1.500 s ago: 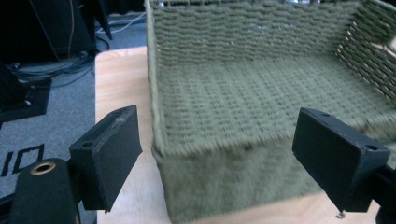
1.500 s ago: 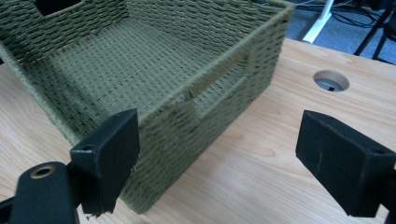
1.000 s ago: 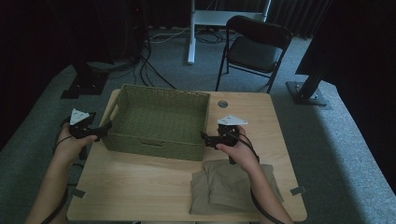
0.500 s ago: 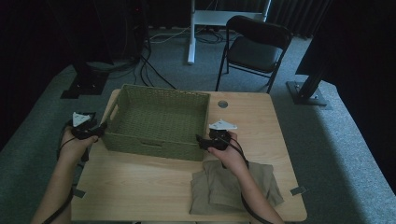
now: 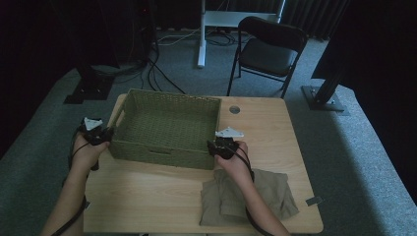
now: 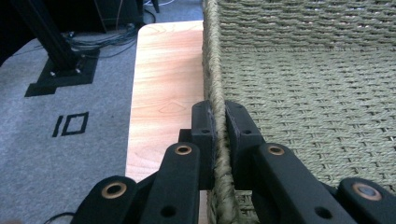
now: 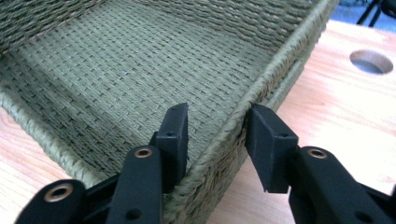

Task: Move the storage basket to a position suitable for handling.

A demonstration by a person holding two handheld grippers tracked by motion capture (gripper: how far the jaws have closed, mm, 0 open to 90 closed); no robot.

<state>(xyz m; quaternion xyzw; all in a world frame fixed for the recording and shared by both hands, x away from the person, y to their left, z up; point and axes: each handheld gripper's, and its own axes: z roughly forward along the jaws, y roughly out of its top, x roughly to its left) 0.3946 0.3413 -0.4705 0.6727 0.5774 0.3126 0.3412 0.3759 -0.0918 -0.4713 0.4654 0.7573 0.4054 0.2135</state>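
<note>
A green woven basket [image 5: 167, 94] stands empty on the wooden table [image 5: 275, 137]. My left gripper [image 5: 108, 133] is at its left wall. In the left gripper view my left gripper [image 6: 219, 116] is shut on the basket's rim [image 6: 212, 56], both pads pressed against the braid. My right gripper [image 5: 212, 146] is at the basket's front right corner. In the right gripper view my right gripper [image 7: 217, 126] straddles the rim [image 7: 280, 60], one finger inside and one outside. Its jaws have just been closing, and a small gap still shows beside the braid.
Folded khaki cloth [image 5: 246, 196] lies at the table's front right, just behind my right hand. A round cable hole [image 5: 234, 109] sits to the right of the basket. A black folding chair [image 5: 268, 49] and stand feet are on the carpet beyond the table.
Both pairs of jaws have narrowed around the basket's rim, the left until shut on it. The right gripper has shifted a little left and down to the front right corner.
</note>
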